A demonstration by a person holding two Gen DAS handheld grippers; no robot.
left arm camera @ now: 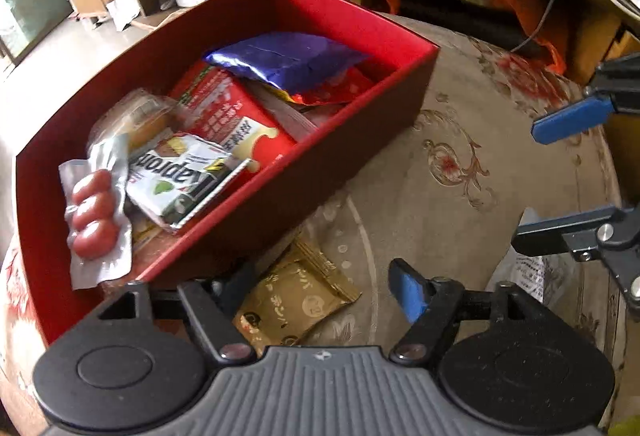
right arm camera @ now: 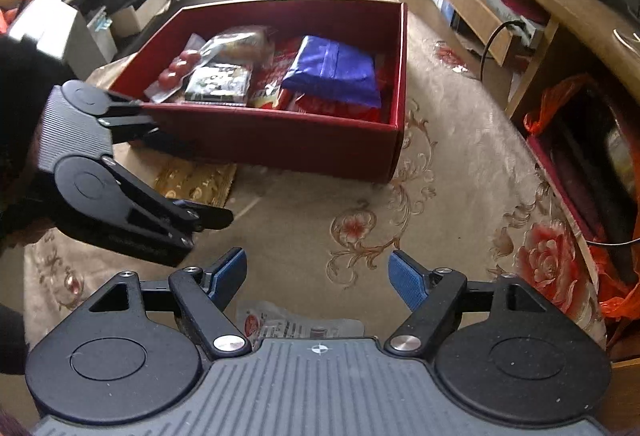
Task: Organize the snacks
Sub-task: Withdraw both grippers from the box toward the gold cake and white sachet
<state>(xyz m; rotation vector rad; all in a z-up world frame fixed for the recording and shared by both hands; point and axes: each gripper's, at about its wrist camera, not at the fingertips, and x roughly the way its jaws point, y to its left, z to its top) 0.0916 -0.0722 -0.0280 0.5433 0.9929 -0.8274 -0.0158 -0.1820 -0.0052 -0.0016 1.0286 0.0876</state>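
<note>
A red box (right arm camera: 280, 140) sits on a table covered with a beige floral cloth (right arm camera: 460, 196), and it holds several snacks: a purple foil bag (right arm camera: 336, 76) lying over red packets (right arm camera: 276, 76), a green-and-white packet (left arm camera: 176, 180), a clear pack of three red sausages (left arm camera: 94, 216) and a wrapped bun (right arm camera: 240, 44). The left gripper (left arm camera: 320, 284) hovers just outside the near wall of the box with its fingers spread apart and holding nothing; a gold packet (left arm camera: 296, 300) lies on the cloth between them. The right gripper (right arm camera: 318, 276) is likewise released, its blue fingers (right arm camera: 404, 280) wide apart above a white-and-red packet (right arm camera: 296, 324) that lies on the cloth, well apart from the box.
</note>
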